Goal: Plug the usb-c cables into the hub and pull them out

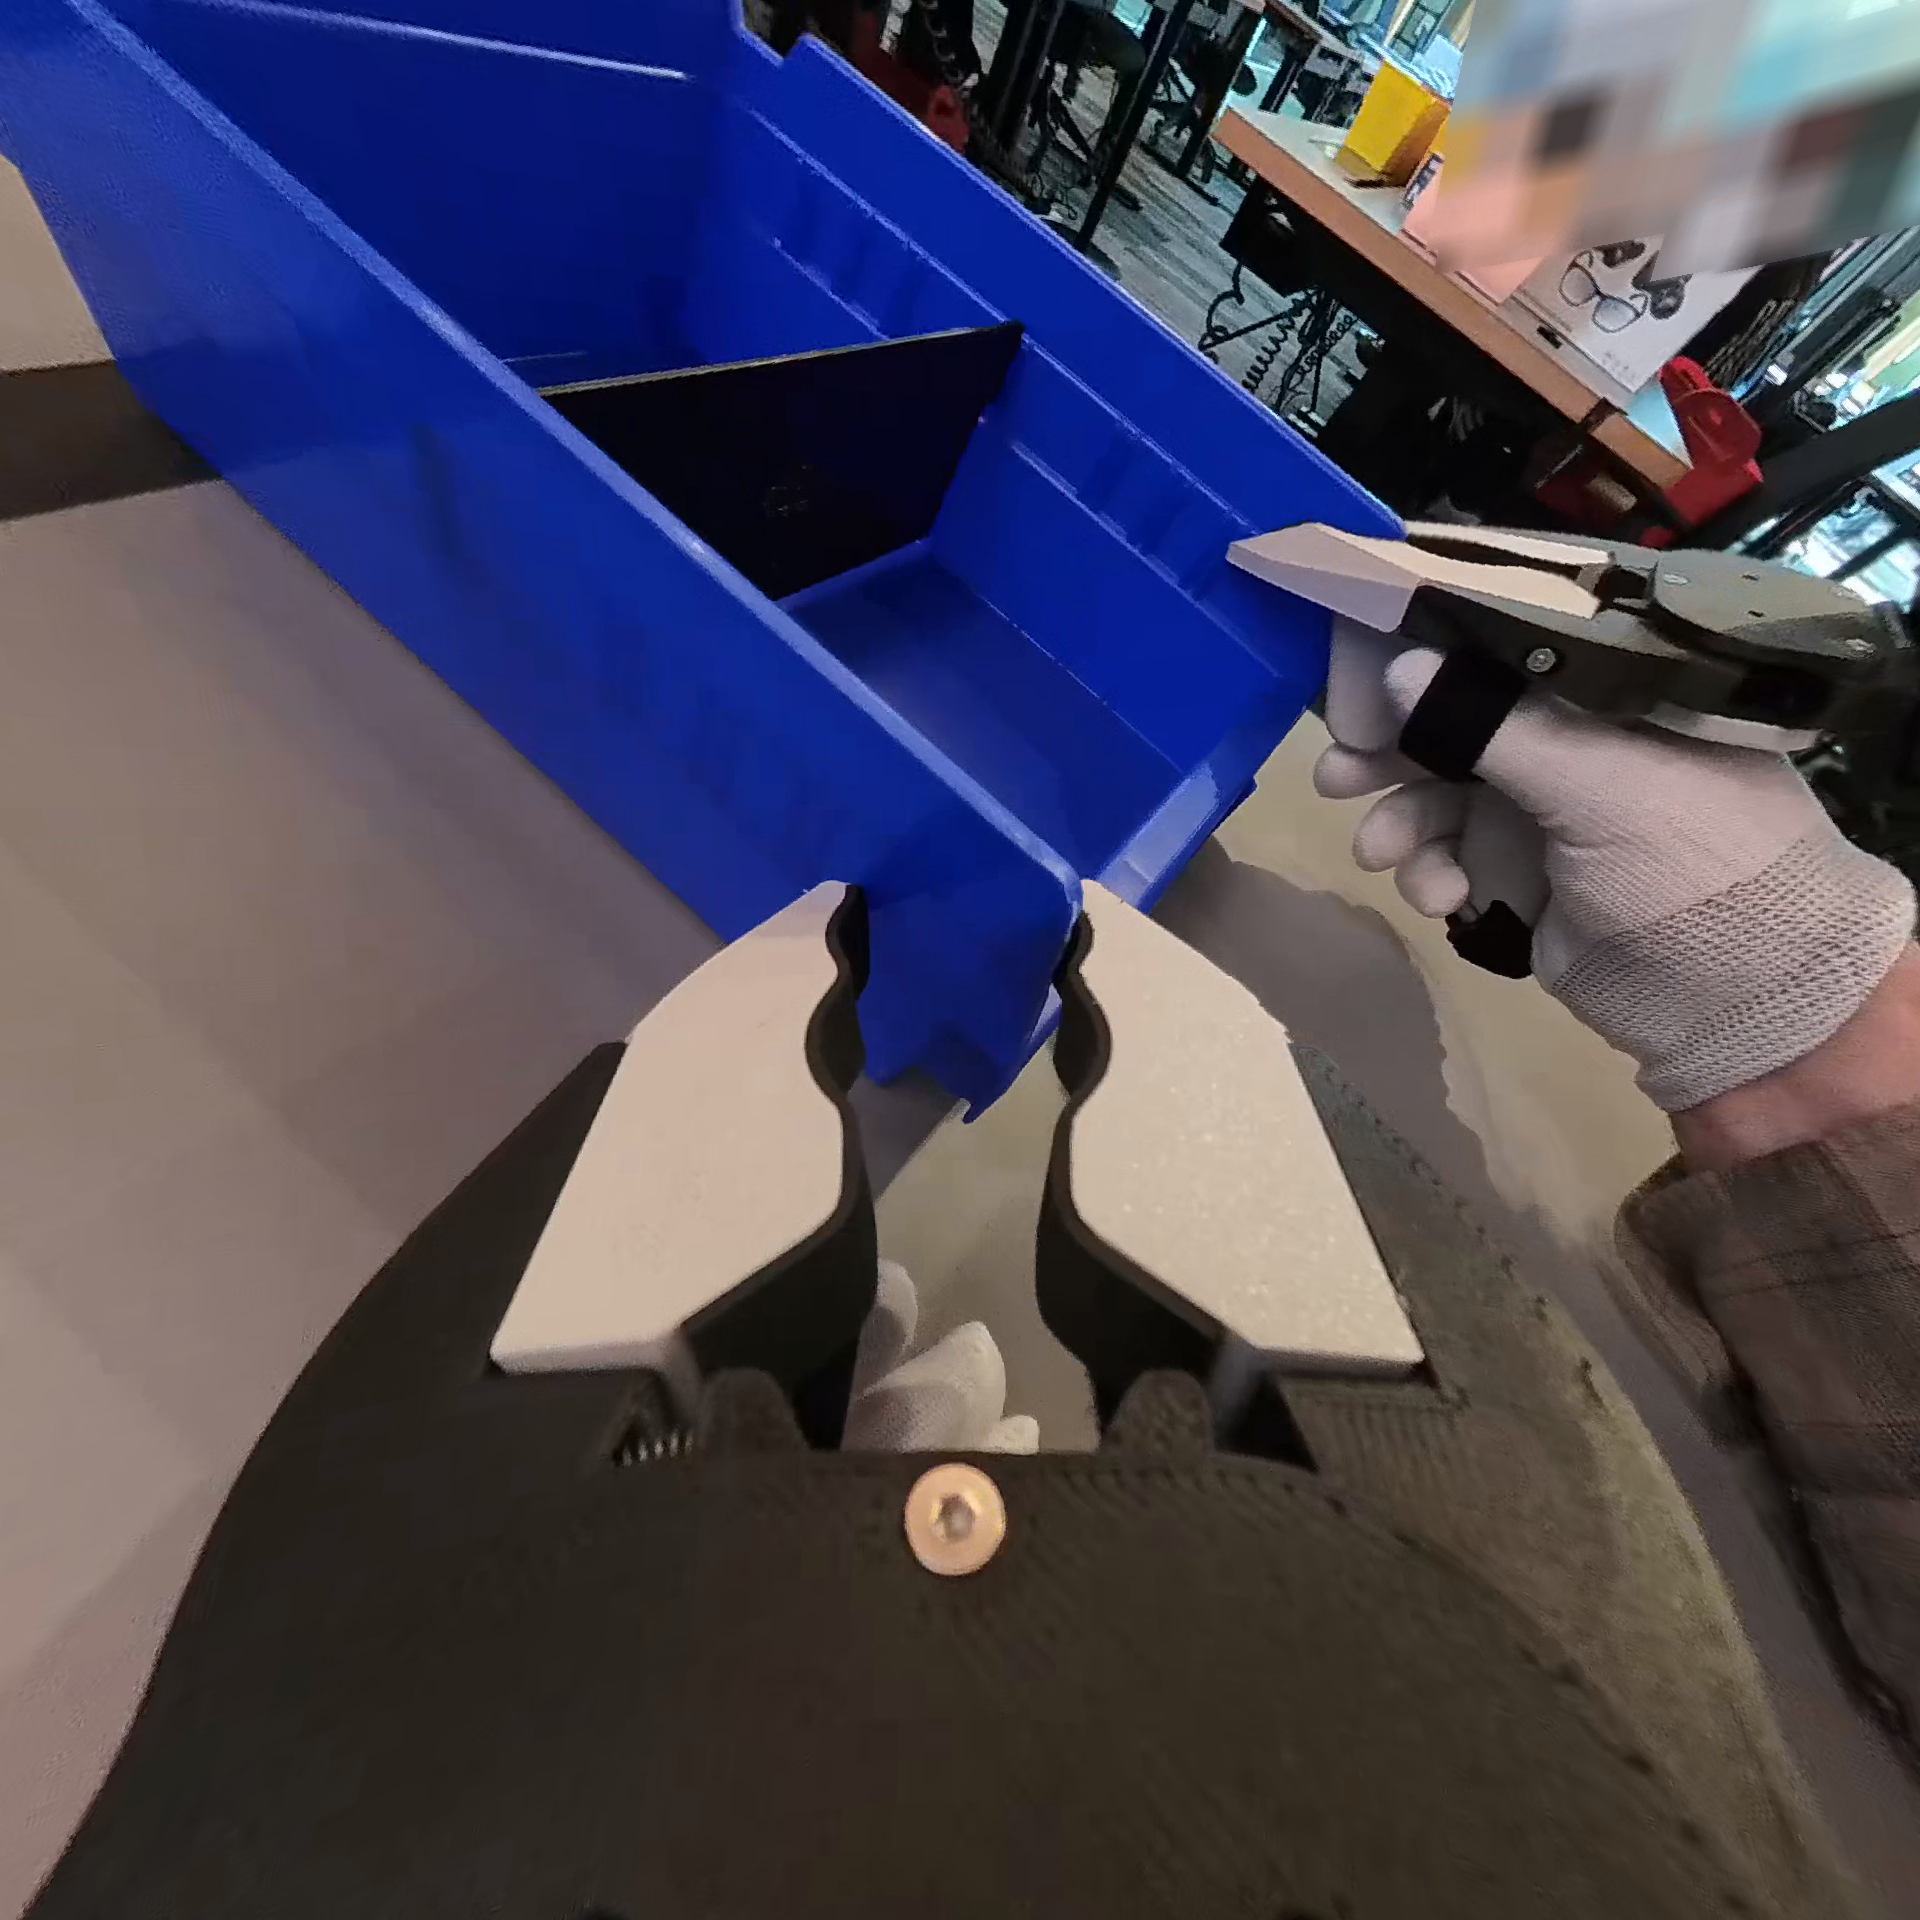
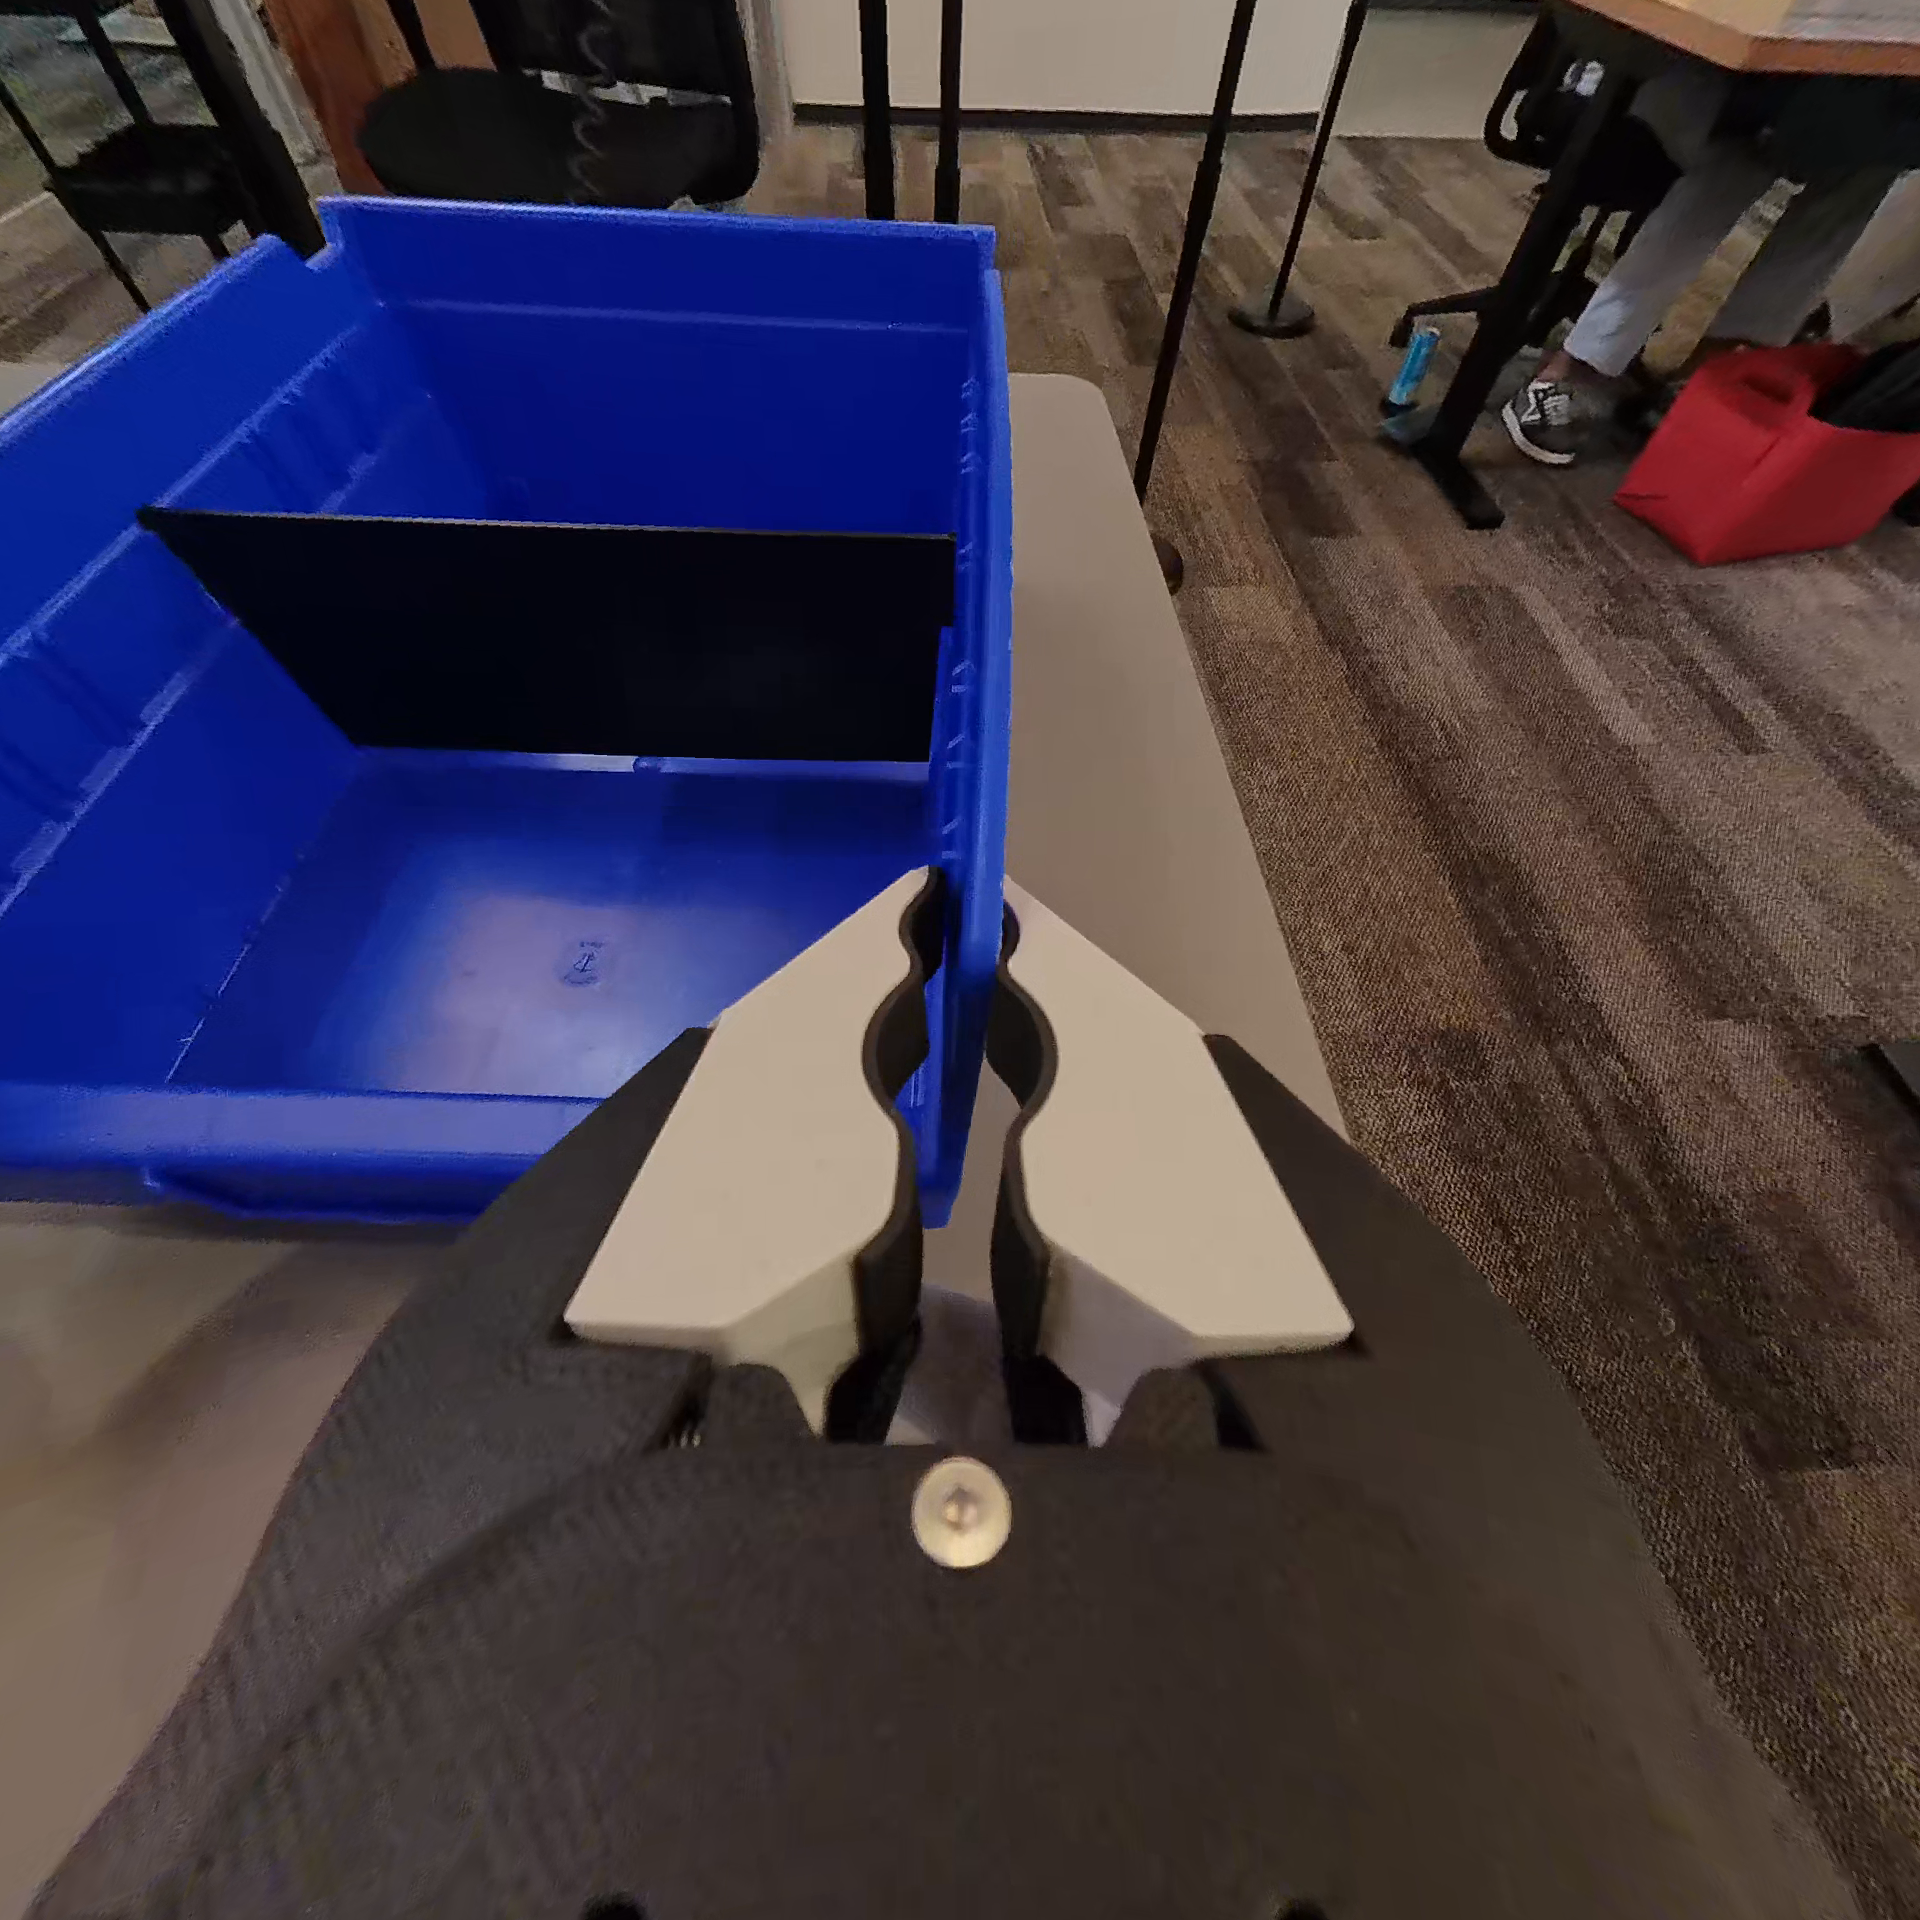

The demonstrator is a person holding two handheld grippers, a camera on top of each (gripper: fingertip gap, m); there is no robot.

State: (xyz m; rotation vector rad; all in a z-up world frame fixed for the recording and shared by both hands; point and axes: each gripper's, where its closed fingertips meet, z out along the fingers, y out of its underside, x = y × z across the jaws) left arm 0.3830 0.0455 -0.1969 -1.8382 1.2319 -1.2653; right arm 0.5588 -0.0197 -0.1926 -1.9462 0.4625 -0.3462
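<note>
Blue bin [image 1: 468,520] sits on the grey tabletop [image 1: 260,883], and I hold it from two sides. In the left wrist view its long axis runs from 6 o'clock, at my claw, up toward 11 o'clock, open side up. A black divider [image 1: 779,468] stands crosswise to that axis about halfway along.

My left claw [image 1: 966,925] is clamped across the bin's near end corner, one finger on each side of the blue plastic. At 3 o'clock the right claw [image 1: 1288,603], gripped by a white-gloved hand [image 1: 1610,831], bites the bin's side wall.

In the right wrist view the bin [image 2: 468,935] stretches from 6 toward 12 o'clock, with the divider [image 2: 571,634] lying across from 9 to 3. My right claw [image 2: 971,914] pinches the right-hand wall rim, one finger inside and one outside. The tabletop [image 2: 1101,675] edge runs just right of it, and a red bag [image 2: 1766,468] sits on the floor at 2 o'clock.
</note>
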